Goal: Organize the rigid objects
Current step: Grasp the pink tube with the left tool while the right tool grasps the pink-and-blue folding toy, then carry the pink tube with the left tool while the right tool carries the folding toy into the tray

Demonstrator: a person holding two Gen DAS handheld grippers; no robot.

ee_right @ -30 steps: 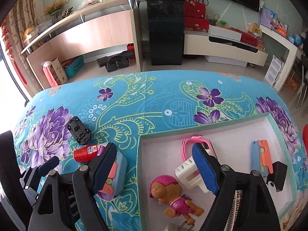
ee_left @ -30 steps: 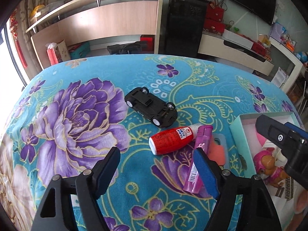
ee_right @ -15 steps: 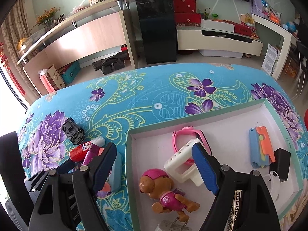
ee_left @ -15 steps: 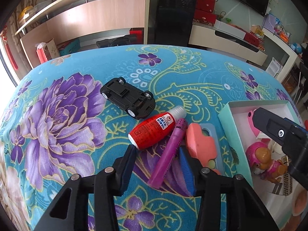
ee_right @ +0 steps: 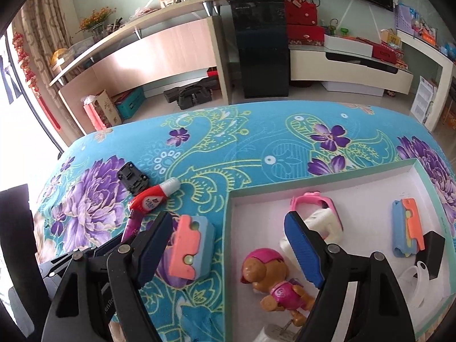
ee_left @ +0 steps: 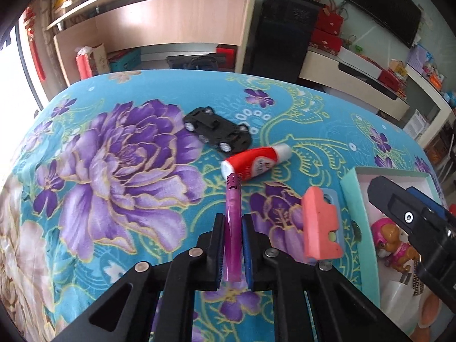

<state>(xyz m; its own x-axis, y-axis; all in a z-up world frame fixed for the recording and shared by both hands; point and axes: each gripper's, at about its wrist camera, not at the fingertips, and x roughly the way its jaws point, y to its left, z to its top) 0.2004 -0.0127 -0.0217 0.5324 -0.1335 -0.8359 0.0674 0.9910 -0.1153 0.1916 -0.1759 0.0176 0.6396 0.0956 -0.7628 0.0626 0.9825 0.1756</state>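
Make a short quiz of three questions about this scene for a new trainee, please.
1. True or false: the left hand-held gripper is shut on the purple tube.
2. Which toy lies upside down on the cloth? A) black car B) dog figure
3. Fill in: the pink watch lies inside the ____.

Key: 1 true; 2 A; 3 box.

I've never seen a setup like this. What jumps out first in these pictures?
The bright turquoise cloth with big purple flowers fills both views. On it, the left gripper has just closed on a purple tube, beside a red bottle and an upside-down black toy car. To the right, a shallow box holds a toy puppy under the open right gripper.
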